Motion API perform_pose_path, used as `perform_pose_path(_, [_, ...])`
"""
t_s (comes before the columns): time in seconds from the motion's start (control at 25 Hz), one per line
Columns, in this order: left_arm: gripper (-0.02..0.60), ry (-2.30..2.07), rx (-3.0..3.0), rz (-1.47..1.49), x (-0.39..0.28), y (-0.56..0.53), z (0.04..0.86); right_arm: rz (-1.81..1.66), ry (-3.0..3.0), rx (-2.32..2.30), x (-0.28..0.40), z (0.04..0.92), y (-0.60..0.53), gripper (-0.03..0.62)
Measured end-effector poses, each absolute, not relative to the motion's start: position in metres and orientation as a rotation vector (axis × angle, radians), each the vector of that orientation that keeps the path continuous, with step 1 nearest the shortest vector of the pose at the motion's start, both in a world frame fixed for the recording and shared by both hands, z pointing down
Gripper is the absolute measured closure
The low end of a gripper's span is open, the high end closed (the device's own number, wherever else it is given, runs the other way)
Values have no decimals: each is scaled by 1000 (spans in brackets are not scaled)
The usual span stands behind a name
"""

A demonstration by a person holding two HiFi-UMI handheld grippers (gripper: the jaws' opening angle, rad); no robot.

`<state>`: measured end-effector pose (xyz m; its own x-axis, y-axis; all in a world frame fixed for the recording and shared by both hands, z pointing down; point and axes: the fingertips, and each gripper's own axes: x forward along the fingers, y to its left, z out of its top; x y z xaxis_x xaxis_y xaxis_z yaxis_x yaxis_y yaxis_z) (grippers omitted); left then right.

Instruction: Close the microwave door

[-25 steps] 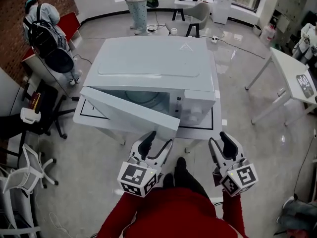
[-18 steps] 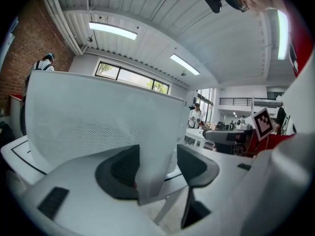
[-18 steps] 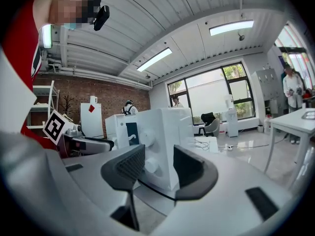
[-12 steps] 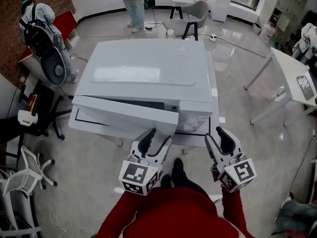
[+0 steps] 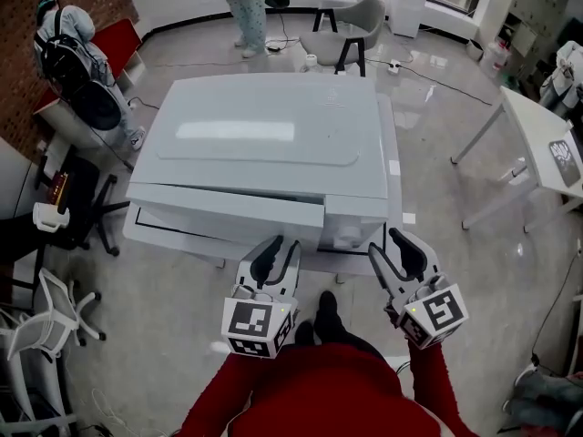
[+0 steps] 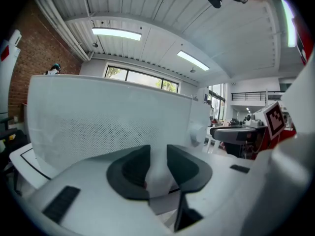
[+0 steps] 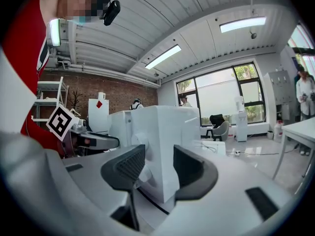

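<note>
The white microwave (image 5: 273,135) stands on a small white table (image 5: 137,230) right in front of me. Its door (image 5: 228,215) is swung almost flat against the front, a thin gap left at the left end. My left gripper (image 5: 276,251) points at the door's lower right part, fingertips right at it. Its jaws are closing, and only a narrow gap shows between them. In the left gripper view the door (image 6: 108,127) fills the view beyond the left gripper (image 6: 157,161); nothing is pinched. My right gripper (image 5: 392,244) stands open before the knob panel (image 7: 135,168), empty.
A second white table (image 5: 537,144) stands to the right. Chairs (image 5: 55,312) and a dark stand crowd the left. A seated person with a backpack (image 5: 68,53) is at far left, another person (image 5: 250,7) and a grey chair (image 5: 351,25) behind the microwave.
The door has swung from well ajar to nearly flat against the microwave. Both grippers moved forward toward it, and the left jaws narrowed from wide to a slim gap.
</note>
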<state>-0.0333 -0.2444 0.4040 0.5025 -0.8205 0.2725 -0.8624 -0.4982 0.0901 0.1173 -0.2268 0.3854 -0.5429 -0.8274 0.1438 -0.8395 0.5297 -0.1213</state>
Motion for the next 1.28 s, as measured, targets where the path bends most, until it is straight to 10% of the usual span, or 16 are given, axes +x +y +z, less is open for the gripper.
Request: perform_pose_path(1.28, [495, -1529, 2469, 315, -27, -258, 398, 148, -2697, 1296, 105, 391, -255, 418])
